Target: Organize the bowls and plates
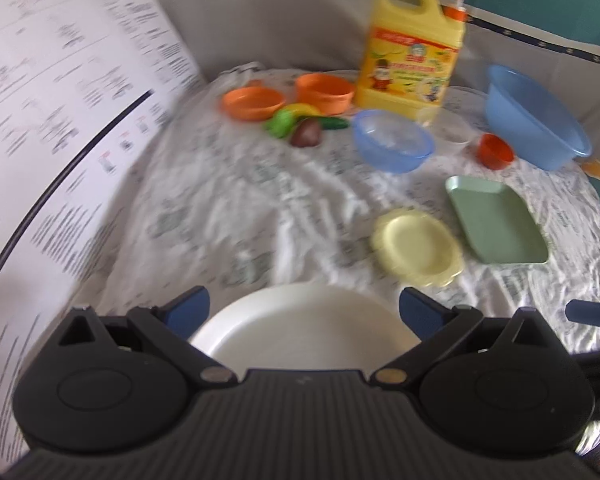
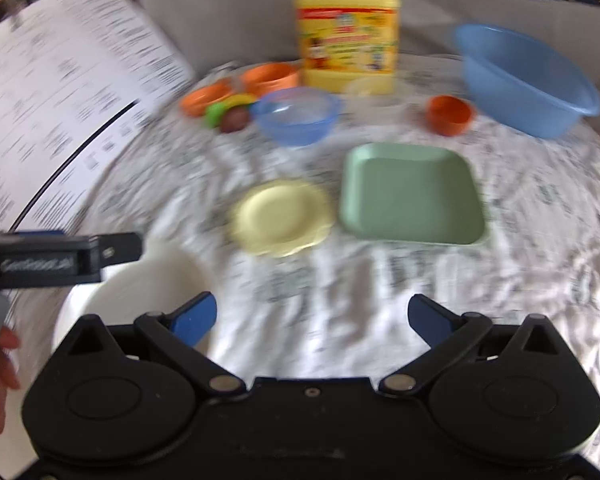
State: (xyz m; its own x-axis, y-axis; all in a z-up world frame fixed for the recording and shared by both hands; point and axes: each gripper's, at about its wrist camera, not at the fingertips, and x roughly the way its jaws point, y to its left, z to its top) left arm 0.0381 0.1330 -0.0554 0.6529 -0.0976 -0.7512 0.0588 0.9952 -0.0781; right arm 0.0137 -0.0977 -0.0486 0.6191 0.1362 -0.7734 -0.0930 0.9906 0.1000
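Note:
A white round plate [image 1: 300, 328] lies on the cloth under my left gripper [image 1: 304, 312], whose jaws are wide open above it, not touching. It also shows in the right wrist view [image 2: 148, 284] at lower left, below the left gripper's body. A yellow scalloped plate [image 2: 280, 218] and a green square plate [image 2: 410, 192] lie side by side mid-table. A clear blue bowl [image 2: 296, 118], a small orange-red bowl [image 2: 448, 114], two orange bowls [image 1: 254, 102] [image 1: 324, 92] and a big blue basin [image 2: 524, 80] stand farther back. My right gripper [image 2: 312, 316] is open and empty over bare cloth.
A yellow detergent jug [image 1: 412, 52] stands at the back. Toy vegetables [image 1: 300, 124] lie by the orange bowls. A clear cup [image 1: 448, 126] is beside the jug. A printed sheet [image 1: 60, 120] rises along the left. The table [image 1: 240, 220] has a wrinkled white cloth.

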